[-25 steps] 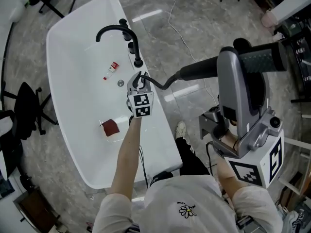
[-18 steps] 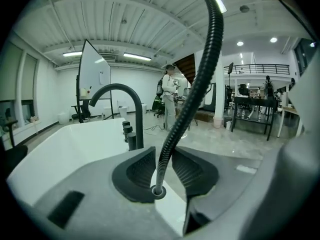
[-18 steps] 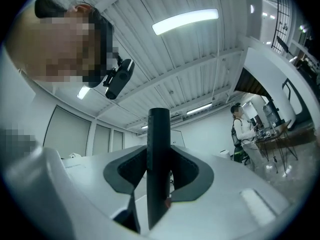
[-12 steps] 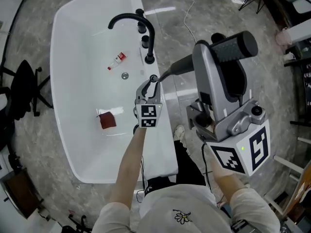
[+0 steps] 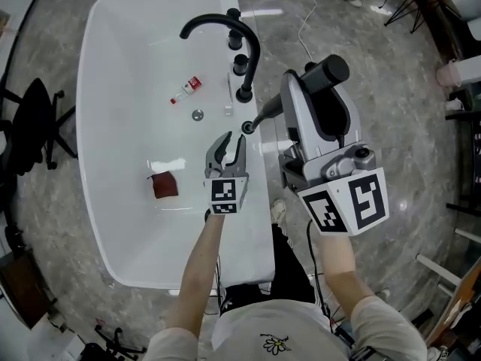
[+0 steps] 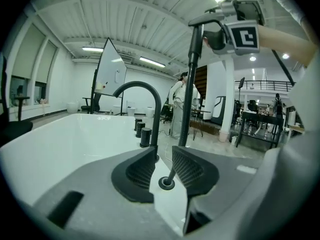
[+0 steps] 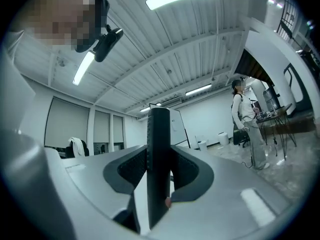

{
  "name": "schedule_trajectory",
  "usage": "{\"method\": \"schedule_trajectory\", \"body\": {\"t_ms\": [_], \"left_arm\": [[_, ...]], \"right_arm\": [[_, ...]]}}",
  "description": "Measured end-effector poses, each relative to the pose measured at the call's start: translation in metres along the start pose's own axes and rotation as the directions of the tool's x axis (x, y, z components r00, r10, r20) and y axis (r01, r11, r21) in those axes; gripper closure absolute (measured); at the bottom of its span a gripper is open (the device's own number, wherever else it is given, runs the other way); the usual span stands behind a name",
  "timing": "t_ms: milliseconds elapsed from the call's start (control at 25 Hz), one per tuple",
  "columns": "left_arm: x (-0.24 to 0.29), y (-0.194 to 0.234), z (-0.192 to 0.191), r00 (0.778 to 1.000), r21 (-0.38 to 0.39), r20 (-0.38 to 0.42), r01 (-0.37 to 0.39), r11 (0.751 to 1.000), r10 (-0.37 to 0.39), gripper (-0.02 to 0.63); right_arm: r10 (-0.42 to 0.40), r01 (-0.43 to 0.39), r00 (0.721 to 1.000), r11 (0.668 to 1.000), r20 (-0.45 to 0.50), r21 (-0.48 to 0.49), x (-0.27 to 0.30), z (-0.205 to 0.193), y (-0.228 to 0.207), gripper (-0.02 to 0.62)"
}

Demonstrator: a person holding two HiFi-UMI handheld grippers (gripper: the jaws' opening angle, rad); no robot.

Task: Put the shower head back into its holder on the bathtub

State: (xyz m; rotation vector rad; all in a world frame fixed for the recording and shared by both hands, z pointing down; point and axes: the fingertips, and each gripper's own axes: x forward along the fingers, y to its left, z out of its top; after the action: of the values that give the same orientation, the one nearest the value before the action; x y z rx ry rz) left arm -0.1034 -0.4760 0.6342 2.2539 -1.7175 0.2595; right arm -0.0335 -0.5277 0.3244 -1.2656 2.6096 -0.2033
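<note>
Task status: seating is judged under way, not finished. Left gripper (image 6: 162,156): one, jaws just opened and standing apart, gripping nothing. Between its tips sits the holder (image 6: 166,183), one ring, with the thin lower end of the shower head (image 6: 192,84) entering it. The shower head, one, rises from there to the right gripper (image 7: 159,156), one, clamped on its black handle. Left to do, by estimate: lower fully, then release. Just beyond the left gripper: faucet (image 5: 218,22), one; black knobs (image 5: 240,64), two. To its left, in the bathtub (image 5: 98,126), one: drain (image 5: 197,114), one; reddish-brown block (image 5: 165,186), one; small red-capped bottle (image 5: 186,89), one.
</note>
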Motion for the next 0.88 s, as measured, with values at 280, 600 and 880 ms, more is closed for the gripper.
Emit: {"method": "schedule_trajectory", "body": {"t_ms": [280, 600, 880], "left_arm": [[0.004, 0.016, 0.006, 0.998, -0.061, 0.059, -0.028, 0.998, 0.032, 0.503], [0.004, 0.032, -0.002, 0.995, -0.103, 0.085, -0.048, 0.994, 0.057, 0.505], [0.011, 0.040, -0.023, 0.994, -0.121, 0.084, -0.052, 0.991, 0.063, 0.506]], "right_arm": [[-0.009, 0.010, 0.996, 1.000, -0.086, 0.019, 0.011, -0.069, -0.010, 0.459], [-0.035, 0.037, 0.981, 0.999, -0.193, 0.006, 0.018, -0.155, -0.030, 0.459], [-0.054, 0.055, 0.964, 0.998, -0.259, -0.002, 0.014, -0.209, -0.044, 0.459]]}}
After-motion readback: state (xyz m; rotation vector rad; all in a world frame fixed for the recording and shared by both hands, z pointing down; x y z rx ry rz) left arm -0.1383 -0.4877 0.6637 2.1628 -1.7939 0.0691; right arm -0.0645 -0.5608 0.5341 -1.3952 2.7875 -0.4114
